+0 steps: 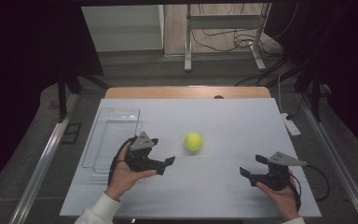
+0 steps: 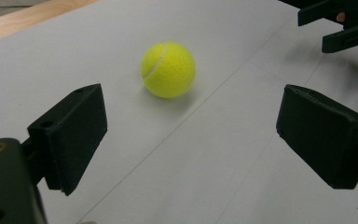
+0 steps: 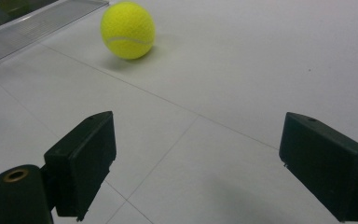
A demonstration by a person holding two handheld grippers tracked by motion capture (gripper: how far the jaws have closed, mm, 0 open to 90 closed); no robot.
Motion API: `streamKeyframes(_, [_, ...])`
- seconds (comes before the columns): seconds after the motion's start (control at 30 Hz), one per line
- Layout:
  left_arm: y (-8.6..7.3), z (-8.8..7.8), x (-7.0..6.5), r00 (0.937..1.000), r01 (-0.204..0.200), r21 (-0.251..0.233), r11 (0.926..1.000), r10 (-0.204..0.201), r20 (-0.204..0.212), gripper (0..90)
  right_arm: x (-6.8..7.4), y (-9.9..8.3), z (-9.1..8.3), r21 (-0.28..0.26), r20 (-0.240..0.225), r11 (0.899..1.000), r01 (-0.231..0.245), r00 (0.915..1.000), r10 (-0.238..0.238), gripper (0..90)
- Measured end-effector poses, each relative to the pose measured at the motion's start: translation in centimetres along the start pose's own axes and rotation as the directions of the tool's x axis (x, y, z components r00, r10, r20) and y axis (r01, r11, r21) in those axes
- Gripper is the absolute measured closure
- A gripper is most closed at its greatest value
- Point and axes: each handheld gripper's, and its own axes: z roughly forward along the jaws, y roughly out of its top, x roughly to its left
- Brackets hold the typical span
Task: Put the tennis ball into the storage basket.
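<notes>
A yellow tennis ball (image 1: 193, 141) rests on the white table top near its middle. My left gripper (image 1: 162, 150) is held just left of the ball, jaws open and pointing toward it, nothing between them. In the left gripper view the ball (image 2: 168, 70) lies a short way ahead of the open gripper (image 2: 191, 135). My right gripper (image 1: 252, 165) sits at the front right, open and empty, aimed left toward the ball. In the right gripper view the ball (image 3: 127, 30) shows far off at the upper left, beyond the open gripper (image 3: 196, 158).
A clear plastic tray (image 1: 112, 135) lies on the table's left side, behind the left hand; its edge (image 3: 37, 21) shows beside the ball. The other gripper (image 2: 314, 30) shows at the left gripper view's top right. A wooden table edge (image 1: 186, 92) runs along the back.
</notes>
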Motion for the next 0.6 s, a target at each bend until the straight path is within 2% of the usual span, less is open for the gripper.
streamKeyframes(0.17, [0.5, 0.3, 0.1, 1.0000, 0.003, -0.003, 1.0000, -0.003, 0.007, 9.3, 0.0, 0.0, 0.0, 0.003, 0.004, 1.000, -0.001, 1.0000, 0.000, 11.1])
streamKeyframes(0.6, [1.6, 1.7, 0.0, 0.9998, -0.012, 0.031, 0.9994, 0.012, 0.019, 9.1, 0.0, -0.2, 0.0, 0.004, 0.001, 1.000, -0.002, 1.0000, 0.002, 11.1])
